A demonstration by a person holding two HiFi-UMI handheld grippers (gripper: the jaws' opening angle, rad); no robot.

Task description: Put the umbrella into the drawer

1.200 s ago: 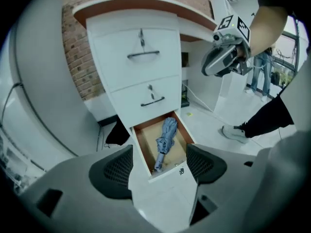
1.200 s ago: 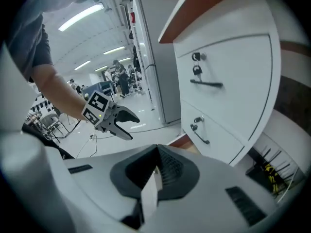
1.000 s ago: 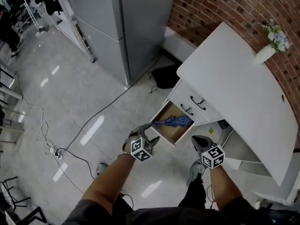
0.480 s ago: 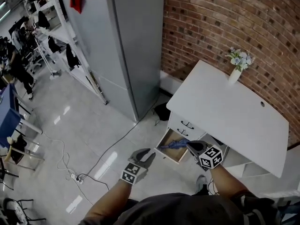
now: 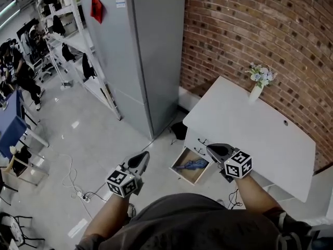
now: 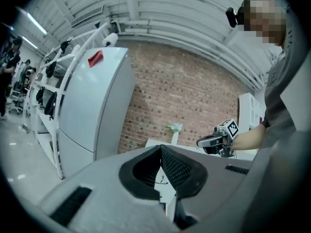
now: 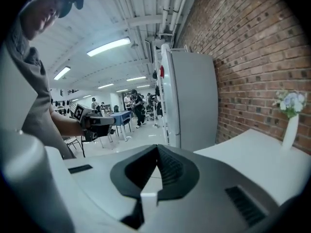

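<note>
The left gripper is hovering at the lower left of the head view, over the pale floor. In the left gripper view its ribbed pads are meeting at the tips, so this claw is clenched, its jaws having just been closing, and nothing is sitting between them. The right gripper is hanging at the lower middle right, its tips lying over the near edge of the white desk as seen from above; in the right gripper view its pads are likewise pressing together at the front, clenched on nothing. Each gripper is showing small in the other's view, borne on a bare forearm.

The blue umbrella is lying folded inside the open drawer, which is jutting out from the desk's front and sitting between the two grippers in the picture; neither claw is touching the umbrella or the drawer.

A white vase holding pale flowers is standing at the desk's far edge, near the brick wall that is filling the upper right. A tall grey refrigerator is standing beside that wall at the upper middle, bearing a red tag on its side. A black bag is lying on the floor between refrigerator and desk, and white shelving racks are running along the upper left.
</note>
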